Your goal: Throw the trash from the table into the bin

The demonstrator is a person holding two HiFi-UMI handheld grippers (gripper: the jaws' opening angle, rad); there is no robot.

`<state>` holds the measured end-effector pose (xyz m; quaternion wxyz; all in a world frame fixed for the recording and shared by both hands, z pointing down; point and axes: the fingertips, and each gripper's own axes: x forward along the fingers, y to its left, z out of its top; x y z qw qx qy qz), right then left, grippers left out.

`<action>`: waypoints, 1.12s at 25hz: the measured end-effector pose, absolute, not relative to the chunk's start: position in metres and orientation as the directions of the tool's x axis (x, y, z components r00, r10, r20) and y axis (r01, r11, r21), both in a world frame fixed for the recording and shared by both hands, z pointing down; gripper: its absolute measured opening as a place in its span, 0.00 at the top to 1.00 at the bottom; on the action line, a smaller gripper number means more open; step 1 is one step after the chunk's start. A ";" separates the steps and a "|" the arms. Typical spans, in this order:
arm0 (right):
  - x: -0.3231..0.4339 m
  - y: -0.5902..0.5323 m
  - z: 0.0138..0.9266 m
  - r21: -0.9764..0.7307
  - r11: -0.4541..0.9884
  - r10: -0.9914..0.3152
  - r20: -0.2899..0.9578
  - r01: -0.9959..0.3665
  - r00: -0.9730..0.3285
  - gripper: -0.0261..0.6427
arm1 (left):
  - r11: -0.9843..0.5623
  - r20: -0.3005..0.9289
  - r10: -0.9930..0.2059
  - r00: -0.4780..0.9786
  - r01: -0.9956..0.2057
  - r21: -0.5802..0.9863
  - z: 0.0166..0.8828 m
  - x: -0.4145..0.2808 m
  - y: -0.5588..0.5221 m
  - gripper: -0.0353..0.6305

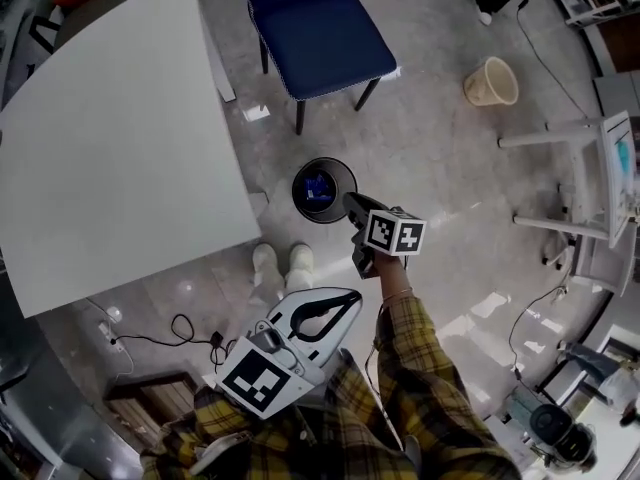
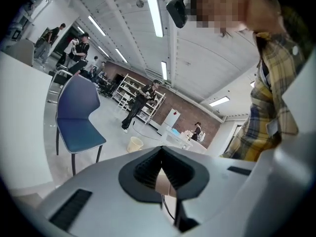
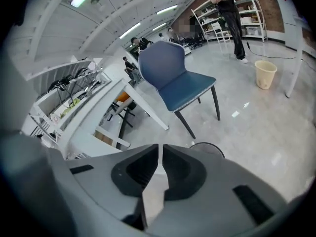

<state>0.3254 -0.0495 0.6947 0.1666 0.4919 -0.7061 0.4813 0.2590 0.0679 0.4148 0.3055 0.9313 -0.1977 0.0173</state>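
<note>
1. Your right gripper (image 3: 159, 151) is clenched on nothing; its jaws stand almost together, only a thin slit between them; in the head view its tip hangs over the right edge of the bin (image 1: 298, 200).
2. Your left gripper (image 2: 160, 154) is clenched too; its jaw tips meet with nothing between them; it sits close to your body, apart from the bin.
3. The bin stands on the floor just off the corner of the table (image 1: 120, 138) nearest your feet; the blue chair (image 1: 315, 28) is just beyond it.
4. Something blue (image 1: 318, 186) lies inside the bin; you cannot tell what it is from here.
</note>
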 end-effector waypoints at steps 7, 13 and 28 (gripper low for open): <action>0.307 -0.046 0.564 -0.533 0.167 -0.604 0.610 -0.830 -0.513 0.94 | -0.756 0.113 -0.403 0.908 -0.400 0.519 0.336 0.255 0.052 0.94; 0.296 -0.037 0.443 -0.471 0.368 -0.647 0.490 -0.802 -0.585 0.95 | -0.795 0.092 -0.445 0.891 -0.440 0.417 0.282 0.248 0.036 0.93; 0.226 0.000 0.222 -0.189 0.706 -0.669 0.137 -0.683 -0.730 0.96 | -0.742 0.004 -0.623 0.782 -0.593 0.312 0.208 0.190 0.018 0.94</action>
